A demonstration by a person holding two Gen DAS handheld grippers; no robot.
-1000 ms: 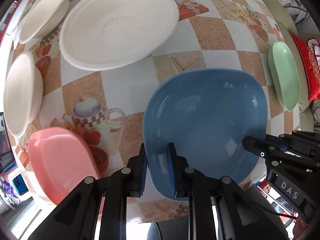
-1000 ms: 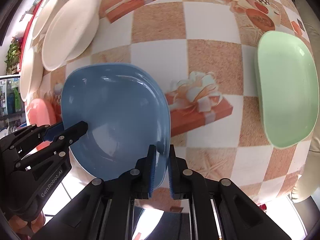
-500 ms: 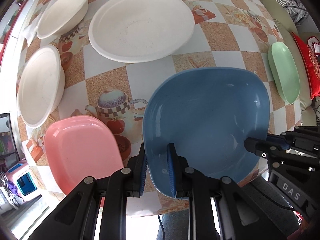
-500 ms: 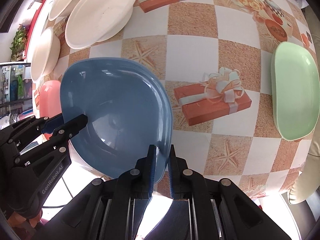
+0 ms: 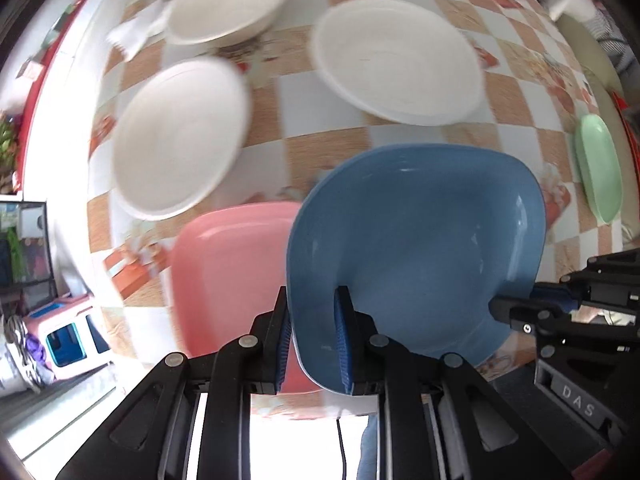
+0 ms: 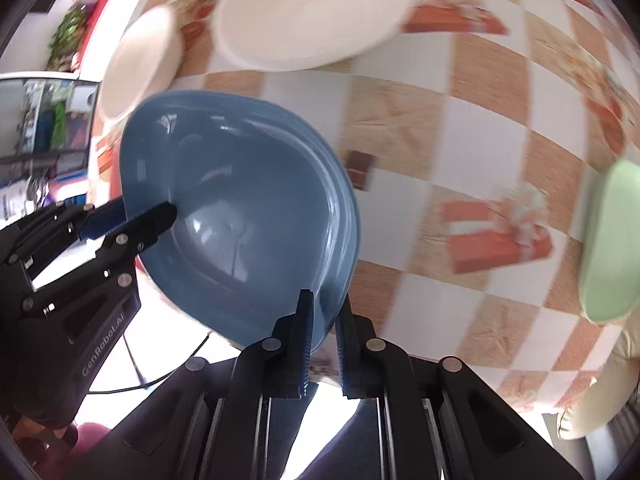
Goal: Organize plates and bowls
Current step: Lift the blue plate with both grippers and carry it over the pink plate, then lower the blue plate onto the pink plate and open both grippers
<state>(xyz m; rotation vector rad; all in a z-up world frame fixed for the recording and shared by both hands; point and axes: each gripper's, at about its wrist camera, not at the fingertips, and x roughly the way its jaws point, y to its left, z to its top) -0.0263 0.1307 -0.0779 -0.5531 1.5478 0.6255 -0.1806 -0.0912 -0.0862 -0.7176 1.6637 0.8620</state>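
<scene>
A blue plate (image 5: 420, 248) is held in the air above the table's near edge by both grippers. My left gripper (image 5: 312, 304) is shut on its near left rim. My right gripper (image 6: 322, 304) is shut on its opposite rim and also shows in the left wrist view (image 5: 516, 304). The blue plate also shows in the right wrist view (image 6: 240, 208). A pink plate (image 5: 228, 272) lies on the table just left of and partly under the blue plate. A green plate (image 5: 598, 168) lies far right.
Three white dishes lie on the checkered tablecloth: a round bowl (image 5: 176, 136) at left, another (image 5: 228, 8) at the back, a large plate (image 5: 396, 60) in the middle. The green plate (image 6: 612, 240) sits near the right table edge. A small pink stool (image 5: 68, 336) stands below left.
Both grippers have carried the blue plate up and leftward toward the pink plate, which now lies partly under it. The view is blurred from motion.
</scene>
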